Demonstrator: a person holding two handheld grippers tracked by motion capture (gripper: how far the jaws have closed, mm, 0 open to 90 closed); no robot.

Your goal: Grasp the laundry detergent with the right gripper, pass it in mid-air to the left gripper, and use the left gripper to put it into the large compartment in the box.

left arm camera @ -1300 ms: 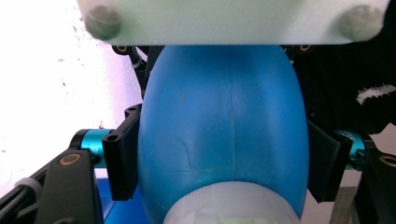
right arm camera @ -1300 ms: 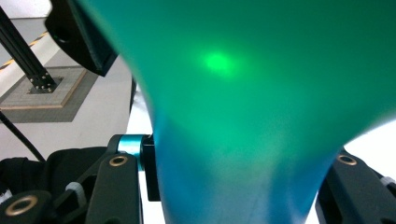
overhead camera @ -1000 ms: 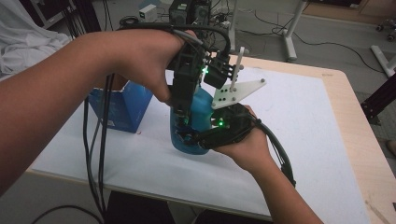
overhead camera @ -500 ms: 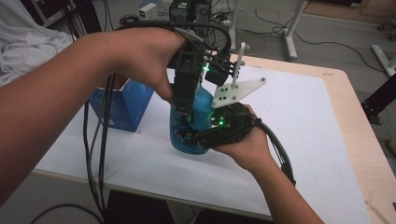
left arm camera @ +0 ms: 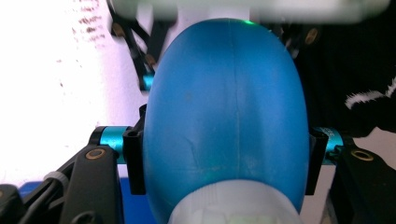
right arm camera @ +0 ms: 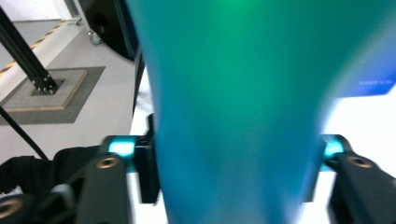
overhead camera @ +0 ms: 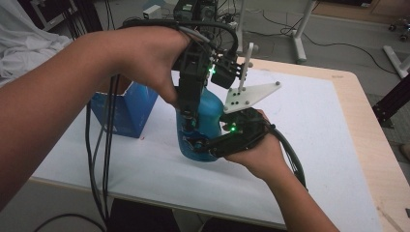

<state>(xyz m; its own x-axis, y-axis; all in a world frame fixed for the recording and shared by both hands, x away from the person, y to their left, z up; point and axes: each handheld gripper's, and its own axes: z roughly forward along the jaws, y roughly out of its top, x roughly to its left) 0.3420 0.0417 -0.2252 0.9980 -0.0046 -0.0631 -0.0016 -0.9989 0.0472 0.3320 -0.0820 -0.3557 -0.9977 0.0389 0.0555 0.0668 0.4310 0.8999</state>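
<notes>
Blue bottle (overhead camera: 205, 128) upright on white-covered desk (overhead camera: 309, 125), just right of blue box (overhead camera: 126, 108). Left gripper (overhead camera: 189, 118) comes from above, fingers (left arm camera: 134, 161) clamped on bottle's sides. Right gripper (overhead camera: 205, 144) low at bottle's base, fingers (right arm camera: 148, 170) also clamped on it. Two-gripper grasp done; lift, move or opening left, judging by bottle seemingly on desk.

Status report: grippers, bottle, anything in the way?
Left gripper and right gripper both shut on blue bottle, held upright. Blue box beside it, apart.
</notes>
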